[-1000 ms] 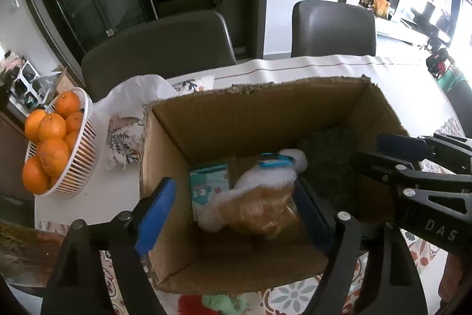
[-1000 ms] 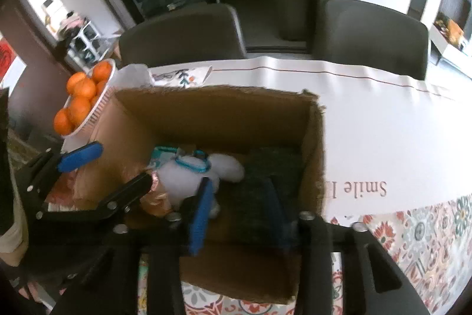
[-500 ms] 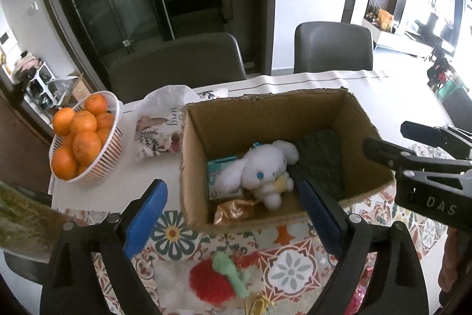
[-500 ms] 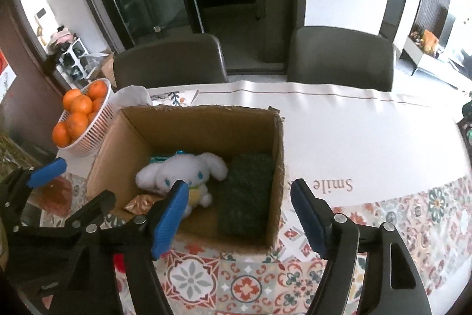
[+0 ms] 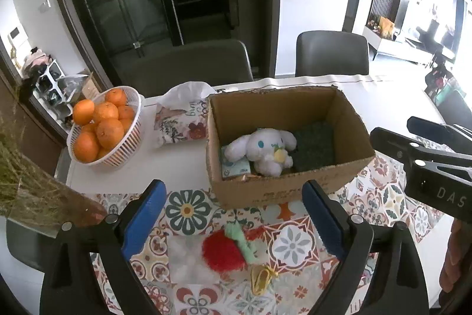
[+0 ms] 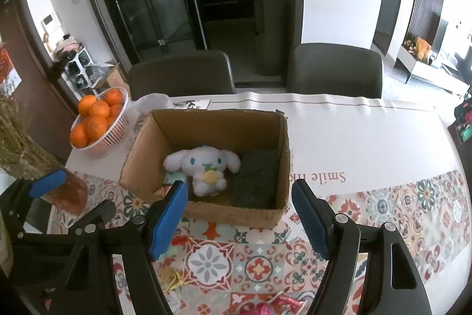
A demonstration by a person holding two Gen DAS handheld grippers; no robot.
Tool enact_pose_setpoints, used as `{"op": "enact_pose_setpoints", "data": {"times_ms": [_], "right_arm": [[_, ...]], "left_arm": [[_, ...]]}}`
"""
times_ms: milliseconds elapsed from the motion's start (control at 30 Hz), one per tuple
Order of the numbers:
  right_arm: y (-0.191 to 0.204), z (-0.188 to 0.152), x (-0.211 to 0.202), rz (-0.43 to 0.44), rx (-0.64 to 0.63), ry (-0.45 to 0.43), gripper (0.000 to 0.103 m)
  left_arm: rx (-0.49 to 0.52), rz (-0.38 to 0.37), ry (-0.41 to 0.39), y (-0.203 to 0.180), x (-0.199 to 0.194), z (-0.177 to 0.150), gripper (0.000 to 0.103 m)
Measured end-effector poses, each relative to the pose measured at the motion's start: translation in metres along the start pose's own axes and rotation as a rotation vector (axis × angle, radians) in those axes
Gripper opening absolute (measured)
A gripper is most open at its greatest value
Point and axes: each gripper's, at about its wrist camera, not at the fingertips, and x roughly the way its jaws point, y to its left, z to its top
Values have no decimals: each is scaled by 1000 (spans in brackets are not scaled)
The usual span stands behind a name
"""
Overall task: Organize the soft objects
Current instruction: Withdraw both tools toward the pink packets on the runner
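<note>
Risk: red plush (image 5: 223, 253) on the patterned cloth has a green tuft and a yellow cord loop (image 5: 261, 279) trailing beside it; a pinch on tuft or cord alone would probably let the body dangle and slip.
Crowding: cardboard box (image 5: 283, 191) already holds the white bunny plush (image 5: 264, 148), a dark green pad (image 6: 256, 176) and a small teal packet (image 5: 235, 166); another toy dropped at the near wall may catch the rim.
Left gripper (image 5: 233, 219): jaws opening, wide, nothing between them, hovering above the red plush.
Right gripper (image 6: 240, 216): wide apart, empty, near the box's front wall.
Bunny: sits upright inside the box, face towards the cameras, ears spread sideways, long axis roughly vertical.
Red plush: outside the box, near its front wall, long axis running left-right with the tuft to its right.
</note>
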Motion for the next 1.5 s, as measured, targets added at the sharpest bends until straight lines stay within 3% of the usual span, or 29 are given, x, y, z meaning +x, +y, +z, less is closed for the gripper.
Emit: {"op": "enact_pose_setpoints", "data": {"times_ms": [500,667,933,1233,1500], "right_arm": [[9,-62,-44,-41,57,-46,74],[2,-88,-43,-38,79,-11,74],[-15,-126,-42,-62,29,43,74],[-39,-152,-42,-50,-53,87,74],[-61,-169,-25,-32,-114,184,74]], "left_arm": [[35,-54,5,-5,-27,-59,94],[80,-35,-4,-18,-30,-81,94],[174,-66,23,-55,-25,-112,94],[265,-125,83,-101,-16,-132,94],[345,-166,162,-136,2,-146,94]]}}
